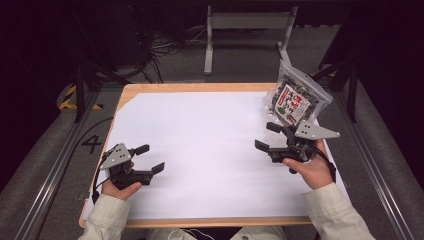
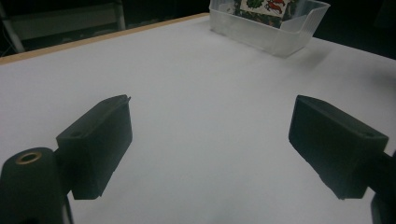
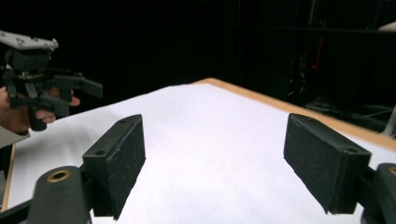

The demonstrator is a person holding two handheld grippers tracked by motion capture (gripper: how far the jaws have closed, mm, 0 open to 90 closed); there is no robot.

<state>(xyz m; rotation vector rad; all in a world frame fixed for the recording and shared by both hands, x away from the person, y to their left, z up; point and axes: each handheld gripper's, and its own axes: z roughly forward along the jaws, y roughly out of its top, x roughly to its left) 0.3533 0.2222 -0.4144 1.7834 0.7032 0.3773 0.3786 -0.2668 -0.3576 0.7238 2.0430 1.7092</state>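
a wooden table [image 1: 200, 87] fills my high view, nearly all of it under a white sheet [image 1: 210, 150] that leaves only a strip of wood along the far edge and the corners. at the far right corner of the sheet stands a clear plastic tub [image 1: 274, 107], and upright in it a clear bag [image 1: 296, 97] with a red and white label, dark small pieces inside, its top leaning out past the table's right edge. from my left gripper view the same tub [image 2: 275, 35] sits well ahead and to the right, the bag's label [image 2: 261, 7] just showing above its rim.

my right gripper [image 1: 270, 136] hovers just near of the tub, not touching it, held in the person's right hand [image 1: 307, 170]; its jaws point left and far and stand wide apart with nothing between them. in its own view the two black pads [image 3: 122, 161] frame bare white sheet, with the far wooden edge beyond.

my left gripper [image 1: 150, 157] is at the near left of the sheet, well apart from the tub and bag, gripped by the left hand [image 1: 119, 189]; its jaws point right and are also spread wide, holding nothing. its own view shows the pads [image 2: 100, 142] over bare sheet. the right gripper view catches that left gripper [image 3: 81, 93] at its left edge, jaws parted. pale sleeves [image 1: 332, 212] enter from the near edge.
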